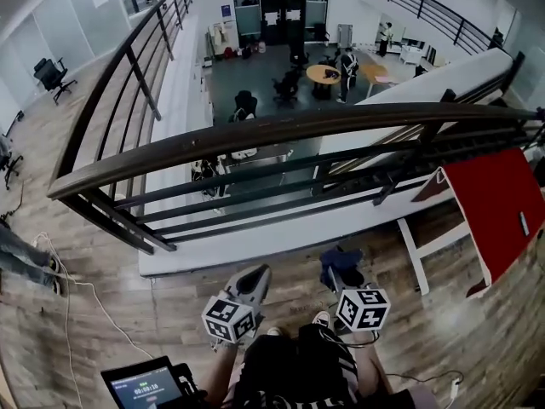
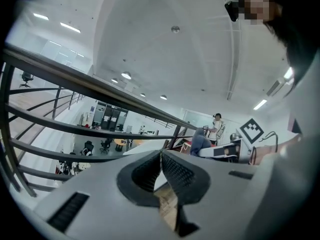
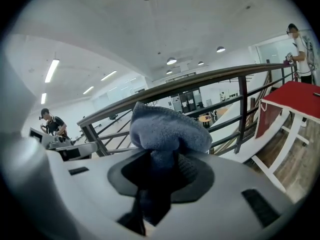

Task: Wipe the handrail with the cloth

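Right gripper view, right gripper [image 3: 165, 160] clamping cloth [image 3: 169, 128], handrail [image 3: 200, 80] beyond

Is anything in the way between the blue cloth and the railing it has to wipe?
No, nothing visible. The right gripper holds the cloth short of the handrail, with only open air between them.

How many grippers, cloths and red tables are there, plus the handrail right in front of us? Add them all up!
2 grippers: left gripper, right gripper
1 cloth
1 handrail
1 red table
Total: 5
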Action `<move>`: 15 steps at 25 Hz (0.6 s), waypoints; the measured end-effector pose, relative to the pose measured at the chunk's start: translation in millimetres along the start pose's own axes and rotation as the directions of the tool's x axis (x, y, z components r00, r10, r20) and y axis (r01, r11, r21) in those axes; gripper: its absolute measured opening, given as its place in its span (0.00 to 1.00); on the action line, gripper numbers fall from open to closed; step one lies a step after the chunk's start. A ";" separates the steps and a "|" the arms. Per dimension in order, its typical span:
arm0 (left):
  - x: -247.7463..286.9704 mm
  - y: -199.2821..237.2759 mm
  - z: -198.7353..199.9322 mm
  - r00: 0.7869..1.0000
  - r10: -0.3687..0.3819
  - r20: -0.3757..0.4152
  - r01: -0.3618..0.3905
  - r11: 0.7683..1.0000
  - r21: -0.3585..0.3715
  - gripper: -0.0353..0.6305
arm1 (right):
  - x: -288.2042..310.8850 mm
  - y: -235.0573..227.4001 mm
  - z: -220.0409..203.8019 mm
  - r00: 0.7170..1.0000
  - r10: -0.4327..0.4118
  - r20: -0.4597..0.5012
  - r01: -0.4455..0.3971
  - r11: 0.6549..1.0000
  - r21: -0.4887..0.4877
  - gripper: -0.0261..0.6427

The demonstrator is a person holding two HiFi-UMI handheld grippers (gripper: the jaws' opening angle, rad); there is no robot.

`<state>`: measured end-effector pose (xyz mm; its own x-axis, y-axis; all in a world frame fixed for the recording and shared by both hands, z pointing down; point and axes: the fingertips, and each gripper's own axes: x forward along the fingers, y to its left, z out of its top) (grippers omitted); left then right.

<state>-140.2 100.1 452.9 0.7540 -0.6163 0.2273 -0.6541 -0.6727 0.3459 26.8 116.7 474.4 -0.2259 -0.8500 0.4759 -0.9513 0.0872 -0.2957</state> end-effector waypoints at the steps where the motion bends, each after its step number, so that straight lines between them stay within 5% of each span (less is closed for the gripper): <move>1: -1.7 -4.0 4.3 1.000 -0.003 0.006 0.003 1.000 0.001 0.05 | -4.8 3.8 3.1 1.000 0.007 0.002 -0.007 1.000 -0.003 0.20; 10: -4.7 -39.2 18.7 0.997 0.045 0.069 -0.045 0.999 -0.006 0.05 | -29.1 15.9 13.8 0.994 0.113 -0.002 -0.113 0.991 -0.072 0.20; 15: -3.4 -99.0 8.6 0.994 0.062 0.088 -0.062 0.998 -0.005 0.05 | -68.0 -4.2 11.3 0.988 0.152 -0.009 -0.152 0.984 -0.089 0.20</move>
<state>-78.6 165.2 410.0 0.7035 -0.6907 0.1675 -0.6994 -0.6309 0.3360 48.5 168.3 433.9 -0.3698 -0.8219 0.4332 -0.9206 0.2612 -0.2902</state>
